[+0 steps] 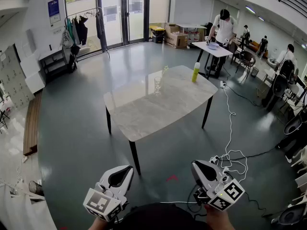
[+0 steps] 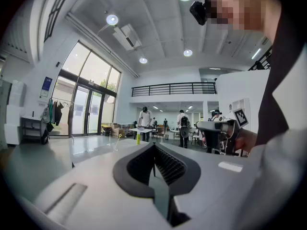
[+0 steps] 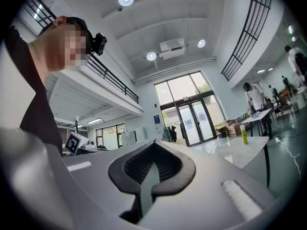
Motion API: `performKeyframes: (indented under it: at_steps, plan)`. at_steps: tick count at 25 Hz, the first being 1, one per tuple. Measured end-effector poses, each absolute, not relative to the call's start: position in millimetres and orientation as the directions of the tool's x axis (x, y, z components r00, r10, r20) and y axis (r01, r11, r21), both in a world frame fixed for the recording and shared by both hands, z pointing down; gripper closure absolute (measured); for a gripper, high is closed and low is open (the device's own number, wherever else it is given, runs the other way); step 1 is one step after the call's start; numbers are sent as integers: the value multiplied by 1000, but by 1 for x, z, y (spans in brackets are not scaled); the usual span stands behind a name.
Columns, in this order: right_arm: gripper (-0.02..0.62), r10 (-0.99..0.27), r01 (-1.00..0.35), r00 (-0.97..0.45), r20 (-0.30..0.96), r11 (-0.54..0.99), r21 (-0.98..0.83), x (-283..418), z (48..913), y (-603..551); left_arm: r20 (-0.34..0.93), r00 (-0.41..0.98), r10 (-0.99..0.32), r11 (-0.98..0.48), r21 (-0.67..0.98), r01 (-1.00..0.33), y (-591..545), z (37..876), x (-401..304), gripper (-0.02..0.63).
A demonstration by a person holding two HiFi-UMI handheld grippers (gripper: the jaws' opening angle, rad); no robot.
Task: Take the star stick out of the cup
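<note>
Far ahead, a clear cup (image 1: 157, 86) stands on the pale marble table (image 1: 144, 114), and the thin star stick (image 1: 164, 74) rises out of it. Both grippers are held low at the bottom of the head view, well short of the table. My left gripper (image 1: 125, 169) is shut with nothing between its tips. My right gripper (image 1: 198, 166) is also shut and empty. In the left gripper view the stick (image 2: 117, 141) shows small and distant beyond the shut left gripper (image 2: 153, 146). The right gripper view shows the shut right gripper (image 3: 153, 143), not the cup.
A yellow-green bottle (image 1: 195, 72) stands at the table's far right corner. White cables (image 1: 230, 128) trail over the grey floor to the right. People work at a further table (image 1: 213, 49). A clothes rack (image 1: 79, 30) stands by the glass doors.
</note>
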State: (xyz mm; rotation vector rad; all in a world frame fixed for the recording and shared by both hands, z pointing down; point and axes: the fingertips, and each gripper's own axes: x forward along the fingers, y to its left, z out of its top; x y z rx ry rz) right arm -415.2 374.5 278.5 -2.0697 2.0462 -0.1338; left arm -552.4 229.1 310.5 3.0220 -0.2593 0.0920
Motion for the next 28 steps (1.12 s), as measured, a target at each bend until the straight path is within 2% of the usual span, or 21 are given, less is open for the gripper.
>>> performKeyframes:
  at_steps: [7, 12, 15, 28]
  plan:
    - [583, -996, -968, 29, -81, -8, -250, -408, 284, 391, 84, 983, -161, -980, 101, -169, 240, 317, -549, 604]
    - [581, -993, -956, -105, -47, 113, -271, -407, 294, 411, 81, 979, -187, -975, 104, -195, 255, 317, -526, 604]
    - [581, -990, -960, -138, -5, 135, -245, -403, 309, 429, 97, 976, -197, -972, 107, -207, 269, 317, -505, 604]
    - [581, -980, -917, -189, -63, 199, -346, -355, 322, 471, 150, 982, -114, -984, 116, -132, 328, 328, -442, 604]
